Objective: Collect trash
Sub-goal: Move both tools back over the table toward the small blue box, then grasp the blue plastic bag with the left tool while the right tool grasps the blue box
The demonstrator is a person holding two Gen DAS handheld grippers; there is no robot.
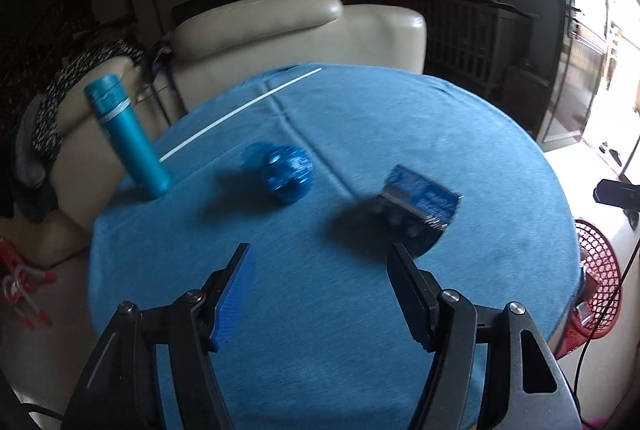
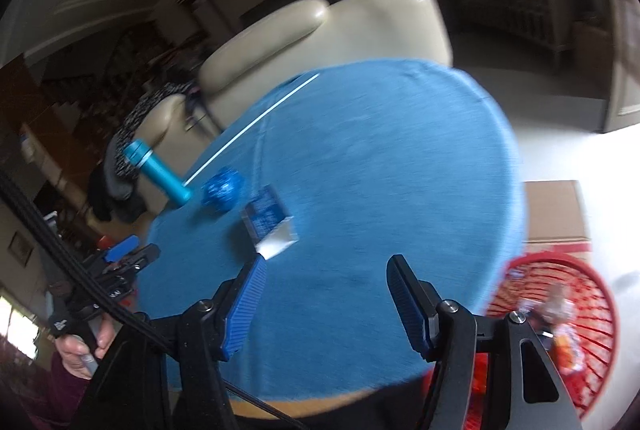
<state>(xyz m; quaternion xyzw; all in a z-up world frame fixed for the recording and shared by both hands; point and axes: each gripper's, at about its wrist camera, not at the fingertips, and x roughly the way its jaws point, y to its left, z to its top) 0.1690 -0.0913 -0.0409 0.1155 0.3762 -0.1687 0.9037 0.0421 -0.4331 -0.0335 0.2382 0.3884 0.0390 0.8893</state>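
The trash on the round table covered in blue cloth (image 1: 460, 133) is two pieces: a crumpled blue shiny wrapper ball (image 1: 286, 169) and a flattened blue printed carton with a pale open end (image 1: 416, 205). The left gripper (image 1: 320, 262) hangs over the near edge with its jaws apart and nothing between them; the carton lies just beyond its right-hand finger. The right gripper (image 2: 324, 274) is likewise apart and empty, the carton (image 2: 270, 224) just past its left-hand finger.

The carton's long axis runs slantwise across the table, the pale end towards the near edge, the printed end towards the wrapper ball (image 2: 222, 191), which sits further in, towards the left edge.

The likely troubles: a flat carton on cloth may slide off the pads or drag the cloth, and a reach for the ball could knock over the tall teal cylindrical flask (image 1: 128, 137) at the left edge. The red mesh plastic basket (image 2: 560, 318) sits off the near-right edge, so a loose grip could drop a piece short.
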